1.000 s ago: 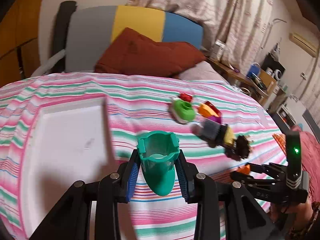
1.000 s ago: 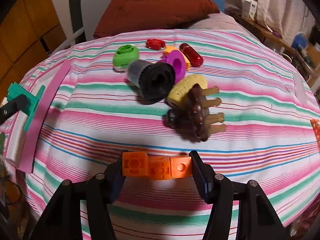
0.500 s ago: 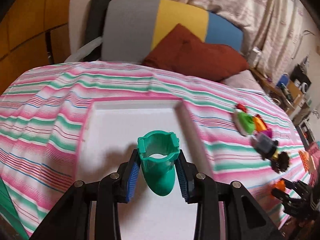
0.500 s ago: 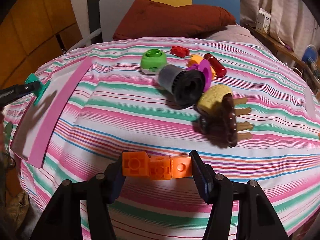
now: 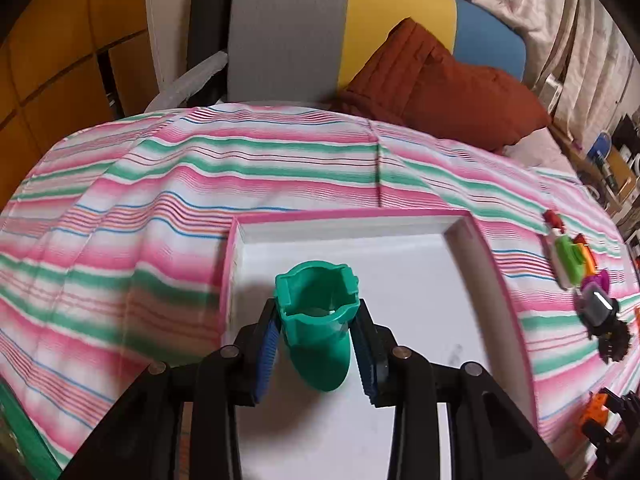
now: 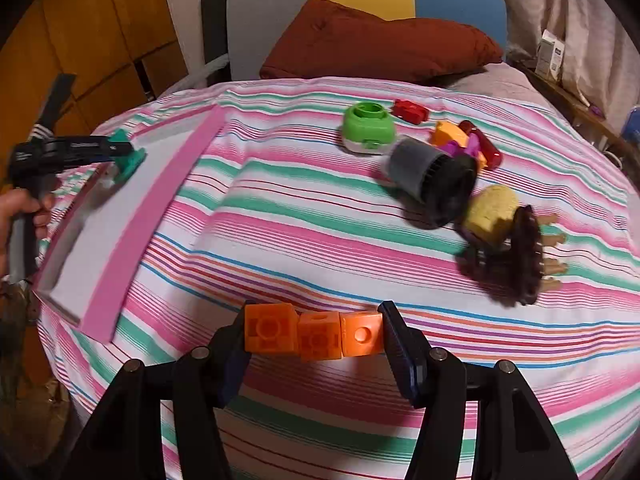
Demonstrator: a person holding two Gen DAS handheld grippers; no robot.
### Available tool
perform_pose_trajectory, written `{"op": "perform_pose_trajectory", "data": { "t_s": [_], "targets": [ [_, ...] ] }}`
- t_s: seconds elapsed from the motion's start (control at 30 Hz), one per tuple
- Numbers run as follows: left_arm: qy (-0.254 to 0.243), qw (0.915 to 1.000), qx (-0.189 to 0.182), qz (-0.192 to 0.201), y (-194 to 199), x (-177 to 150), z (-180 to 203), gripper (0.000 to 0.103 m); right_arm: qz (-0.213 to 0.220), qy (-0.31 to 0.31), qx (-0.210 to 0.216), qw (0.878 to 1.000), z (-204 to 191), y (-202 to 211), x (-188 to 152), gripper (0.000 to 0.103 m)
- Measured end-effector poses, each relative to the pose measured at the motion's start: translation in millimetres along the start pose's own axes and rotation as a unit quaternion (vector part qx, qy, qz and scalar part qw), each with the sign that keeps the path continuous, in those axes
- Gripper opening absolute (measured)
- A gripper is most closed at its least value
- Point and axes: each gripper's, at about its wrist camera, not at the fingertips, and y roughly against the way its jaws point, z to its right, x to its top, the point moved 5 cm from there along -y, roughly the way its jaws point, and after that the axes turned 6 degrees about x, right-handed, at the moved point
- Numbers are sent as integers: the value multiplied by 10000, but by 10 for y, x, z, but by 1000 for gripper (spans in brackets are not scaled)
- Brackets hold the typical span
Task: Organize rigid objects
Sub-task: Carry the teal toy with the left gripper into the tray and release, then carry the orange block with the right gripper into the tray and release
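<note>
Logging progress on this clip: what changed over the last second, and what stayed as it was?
The left tool carried the green cup from above the striped bedspread to over the white tray. The right tool shifted slightly, so the loose toy pile sits further right in its view. Unchanged: both grips, the right on the orange blocks, and the pile itself.

- Teal green cup (image 5: 318, 320) sits between blue-padded fingers (image 5: 267, 356).
- Three orange cubes (image 6: 314, 335) in a row sit between the other dark blue fingers (image 6: 398, 344).
- White tray (image 5: 460, 280) with a pink rim lies beyond the cup.
- The bed cover (image 6: 300, 216) has pink, green and white stripes.
</note>
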Motion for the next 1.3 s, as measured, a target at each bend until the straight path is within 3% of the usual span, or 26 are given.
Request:
{"op": "perform_pose_trajectory", "data": {
  "t_s": [0.2,0.43,0.57,0.67,0.97,1.3],
  "targets": [
    [44,9993,343,-101,-126,110,-154,41,104,52,152,9998,-186,-10,88,61],
    [545,9975,-155,429,259,81,-333,42,146,186,275,9993,-369,-36,183,61],
    [840,9937,-381,639,491,-114,-389,42,200,277,388,9987,-526,-49,262,61],
    [989,9916,-599,582,574,-342,-356,42,229,390,462,9979,-667,-57,335,61],
    [897,9903,-924,513,807,-963,-131,42,220,676,757,9946,-1124,-201,660,61],
    [899,9902,-978,424,832,-1196,-146,42,26,1056,880,9905,-1624,-603,966,61]
  ]
}}
